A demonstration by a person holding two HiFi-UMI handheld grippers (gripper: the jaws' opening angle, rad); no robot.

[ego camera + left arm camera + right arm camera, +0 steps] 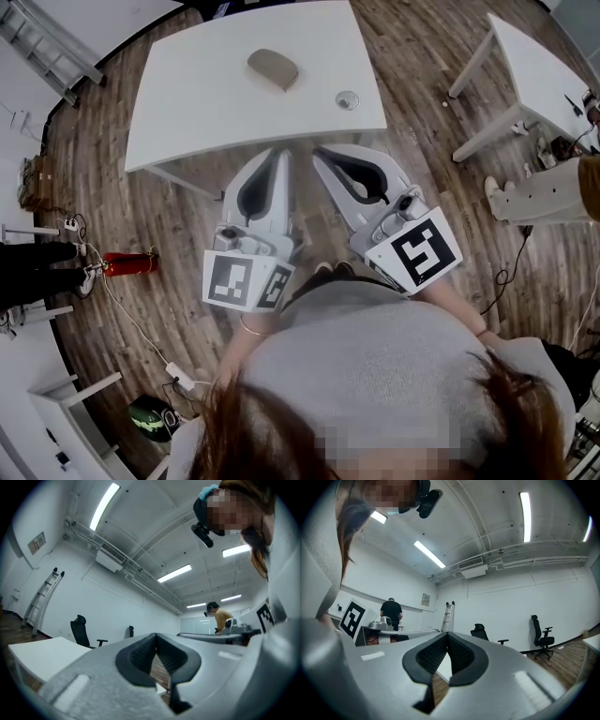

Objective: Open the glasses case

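A: Claws?
B: Your left claw and right claw are both closed and empty, tips at the near edge of the worktop.
A: Glasses case?
B: The glasses case lies on the worktop's far half, looks shut, straight ahead, well apart from both. Its long axis slants far-left to near-right. Your left claw looks slightly nearer.
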